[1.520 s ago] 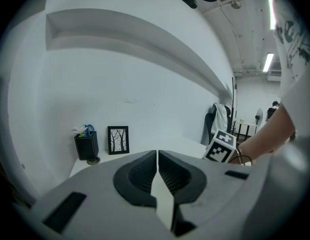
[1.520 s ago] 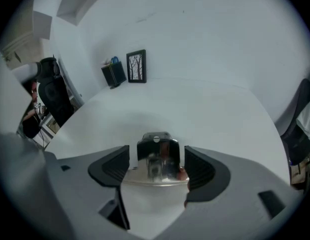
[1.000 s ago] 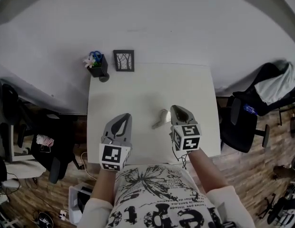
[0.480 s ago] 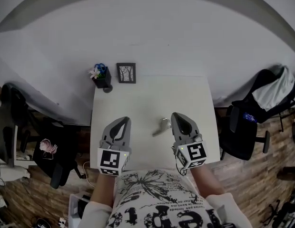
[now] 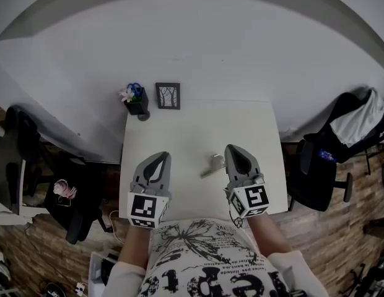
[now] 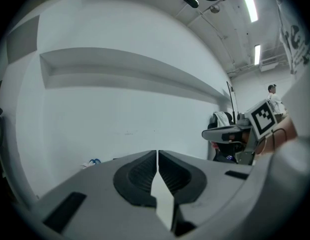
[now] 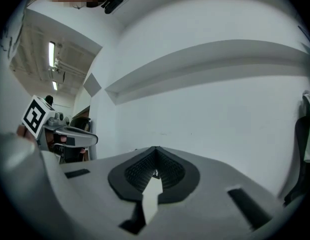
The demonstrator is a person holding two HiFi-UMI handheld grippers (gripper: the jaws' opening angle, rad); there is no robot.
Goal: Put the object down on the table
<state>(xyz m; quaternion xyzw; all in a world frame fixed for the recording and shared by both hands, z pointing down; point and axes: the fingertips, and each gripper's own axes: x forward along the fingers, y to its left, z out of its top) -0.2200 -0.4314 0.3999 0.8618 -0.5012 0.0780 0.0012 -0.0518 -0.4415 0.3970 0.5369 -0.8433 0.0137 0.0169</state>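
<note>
picture frame (image 5: 168,96) | flower pot (image 5: 138,106) beside it | 1 chair (image 5: 311,177) right

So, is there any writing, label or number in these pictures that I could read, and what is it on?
Shirt: large black letters under a butterfly drawing, cut off by the picture's edge, so not safely readable.
Left gripper and right gripper: black-and-white square marker codes, no words.
Framed picture: a tree drawing, no text visible.
Nothing else carries readable text.

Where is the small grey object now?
In the head view the grey object lies on the white table, just left of the right gripper, farther from the left gripper.
</note>
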